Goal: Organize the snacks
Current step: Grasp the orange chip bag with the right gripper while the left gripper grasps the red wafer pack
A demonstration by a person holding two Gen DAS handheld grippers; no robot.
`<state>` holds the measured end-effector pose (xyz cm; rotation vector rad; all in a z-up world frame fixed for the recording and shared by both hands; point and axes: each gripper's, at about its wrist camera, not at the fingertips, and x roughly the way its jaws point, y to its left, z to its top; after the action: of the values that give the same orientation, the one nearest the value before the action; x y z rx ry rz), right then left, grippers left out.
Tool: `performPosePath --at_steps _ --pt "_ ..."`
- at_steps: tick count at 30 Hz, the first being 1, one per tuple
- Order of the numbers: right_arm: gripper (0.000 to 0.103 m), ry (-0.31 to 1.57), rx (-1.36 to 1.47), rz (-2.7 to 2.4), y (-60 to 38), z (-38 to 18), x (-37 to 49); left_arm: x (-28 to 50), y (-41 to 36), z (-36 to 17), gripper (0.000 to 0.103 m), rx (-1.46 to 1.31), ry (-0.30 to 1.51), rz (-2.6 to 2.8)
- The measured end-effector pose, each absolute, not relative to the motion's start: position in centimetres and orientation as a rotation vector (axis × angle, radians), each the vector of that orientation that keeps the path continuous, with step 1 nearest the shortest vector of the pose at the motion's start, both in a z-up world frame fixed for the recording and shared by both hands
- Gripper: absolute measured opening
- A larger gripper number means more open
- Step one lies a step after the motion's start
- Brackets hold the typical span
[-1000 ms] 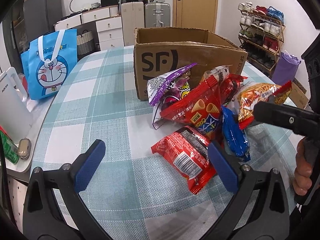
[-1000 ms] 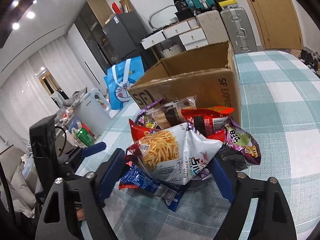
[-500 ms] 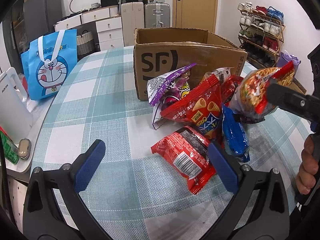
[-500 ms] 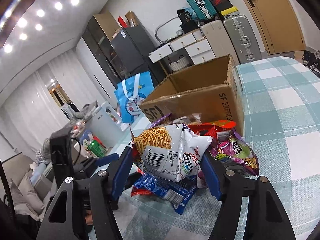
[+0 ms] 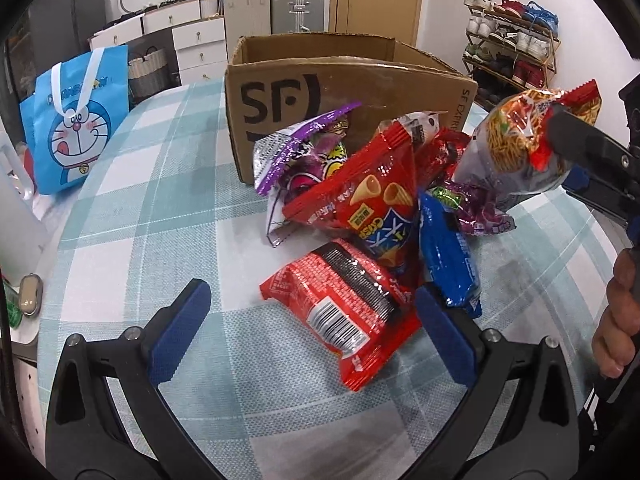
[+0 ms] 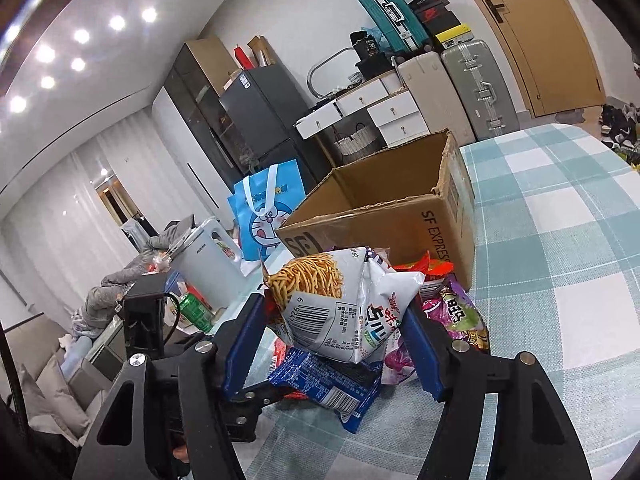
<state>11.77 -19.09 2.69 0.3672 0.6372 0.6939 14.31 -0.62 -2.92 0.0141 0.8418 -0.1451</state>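
My right gripper is shut on a puffy white bag of noodle-stick snacks, held in the air above the snack pile; in the left wrist view the same noodle-snack bag hangs at the right in that gripper. An open SF cardboard box stands behind the pile. The pile holds a red cone-crisp bag, a purple bag, a blue packet and a flat red packet. My left gripper stands open low over the table, with the flat red packet lying between its pads, untouched.
The table wears a teal checked cloth. A blue cartoon tote bag stands at its left edge, beside a white appliance and a green can. A shoe rack and suitcases line the far wall. A hand shows at right.
The right gripper closed on the noodle-snack bag and lifted it off the pile, up and toward the box. The left gripper stayed put.
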Motion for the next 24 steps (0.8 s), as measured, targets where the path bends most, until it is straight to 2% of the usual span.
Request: performPosePath --at_steps 4,5,6,8,10,13,19,24 --pt "0.068 0.636 0.363 0.693 -19.2 2.7 11.8 15.3 -1.4 -3.4 0.101 0.036 0.853 -0.157" --pt "0.068 0.635 0.363 0.692 -19.1 2.7 11.7 15.5 -1.6 -3.6 0.098 0.041 0.86 -0.163" --pt "0.068 0.636 0.362 0.691 -19.1 2.7 11.8 15.5 -1.8 -3.6 0.094 0.045 0.867 -0.164" --pt "0.068 0.638 0.364 0.691 -19.2 2.7 11.7 15.7 -1.9 -3.8 0.079 0.035 0.881 -0.189" --pt "0.068 0.64 0.362 0.691 -19.2 2.8 11.7 15.6 -1.9 -3.8 0.075 0.021 0.877 -0.193" --pt "0.068 0.638 0.359 0.691 -19.2 2.9 11.6 15.3 -1.5 -3.7 0.057 -0.009 0.868 -0.218" --pt "0.068 0.636 0.356 0.69 -19.1 2.9 11.6 14.6 -1.2 -3.6 0.046 -0.009 0.853 -0.22" --pt "0.068 0.634 0.355 0.69 -19.2 2.9 11.6 13.5 -0.8 -3.4 0.044 -0.018 0.843 -0.213"
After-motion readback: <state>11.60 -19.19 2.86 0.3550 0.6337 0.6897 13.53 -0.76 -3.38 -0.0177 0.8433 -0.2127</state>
